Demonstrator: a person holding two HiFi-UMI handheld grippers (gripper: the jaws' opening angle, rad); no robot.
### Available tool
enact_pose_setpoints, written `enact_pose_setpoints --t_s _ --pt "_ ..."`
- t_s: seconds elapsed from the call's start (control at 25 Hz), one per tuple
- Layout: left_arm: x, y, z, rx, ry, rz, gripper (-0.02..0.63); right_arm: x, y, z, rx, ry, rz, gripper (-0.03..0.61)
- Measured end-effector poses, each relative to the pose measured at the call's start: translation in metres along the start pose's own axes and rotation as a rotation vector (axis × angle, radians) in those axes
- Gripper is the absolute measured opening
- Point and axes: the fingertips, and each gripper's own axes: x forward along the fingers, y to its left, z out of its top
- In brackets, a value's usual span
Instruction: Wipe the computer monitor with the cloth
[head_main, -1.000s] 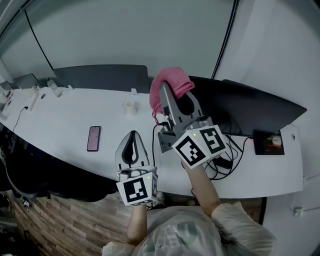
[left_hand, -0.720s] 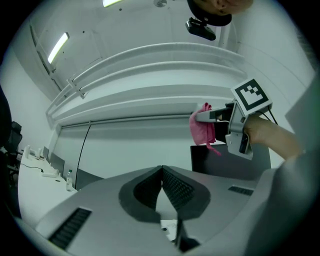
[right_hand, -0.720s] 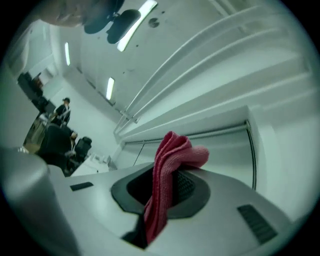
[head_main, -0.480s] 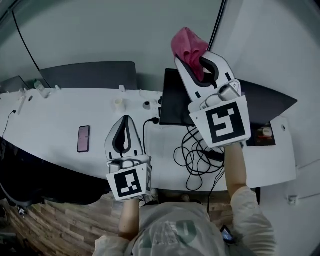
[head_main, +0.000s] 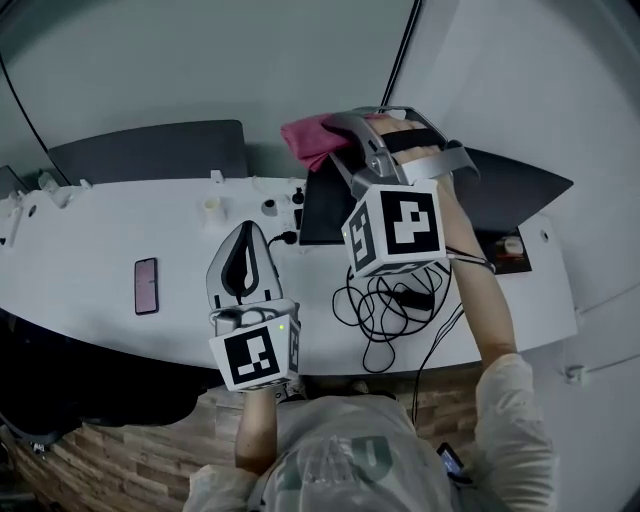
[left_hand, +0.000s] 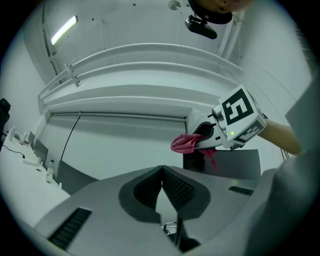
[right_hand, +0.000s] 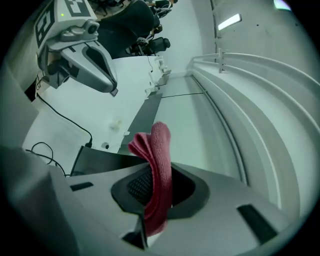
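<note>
Step looks like approach: R gripper (right_hand: 155, 187) pinches cloth (head_main: 308, 140) at the monitor (head_main: 322, 210)'s far left top corner. Next, prob. press cloth flat on screen & sweep across. L gripper (left_hand: 161, 170) pressed together, empty, over near table (head_main: 110, 250). Only the left gripper view shows the cloth's tail dangling in front of the screen.
</note>
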Motion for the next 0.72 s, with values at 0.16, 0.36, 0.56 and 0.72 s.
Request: enact_pose_setpoints --t_s 0.16,0.36,0.56,0.72 --pt "0.003 -0.002 0.003 -0.018 -0.010 -0.016 0.015 -0.002 0.001 -0.002 -0.025 0.000 0.020 0.054" --pt "0.008 -0.026 0.012 -0.001 -0.026 -0.041 0.015 -0.009 0.004 -0.019 -0.046 0.004 0.046 0.054" --pt "0.014 -0.076 0.015 0.006 -0.029 -0.066 0.015 -0.031 0.010 -0.071 -0.024 0.019 0.069 0.055" --pt "0.025 -0.140 0.012 0.008 -0.033 -0.104 0.015 -0.057 0.018 -0.129 -0.021 0.035 0.090 0.054"
